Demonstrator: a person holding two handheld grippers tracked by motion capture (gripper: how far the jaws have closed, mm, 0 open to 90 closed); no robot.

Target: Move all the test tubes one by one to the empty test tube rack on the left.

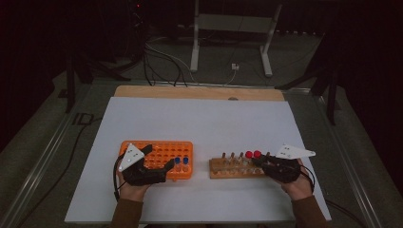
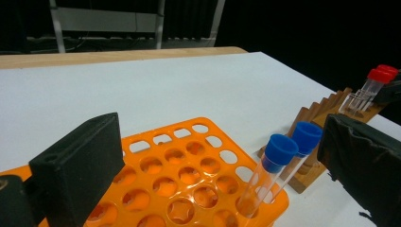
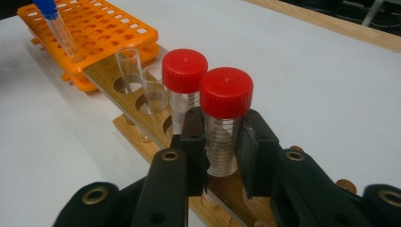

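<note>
Right gripper (image 3: 222, 151) jaws clamp the nearer red-capped tube (image 3: 224, 118) standing in the wooden rack (image 3: 227, 194) (left gripper (image 2: 213, 156) jaws apart over the orange rack (image 2: 189, 189)); grasp made, next likely a straight lift.

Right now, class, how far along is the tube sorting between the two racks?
Done: two blue-capped tubes stand in the orange rack. In hand: the right gripper is closed on one red-capped tube in the wooden rack. Left: its red-capped neighbour and uncapped tubes; the left gripper is open.
</note>
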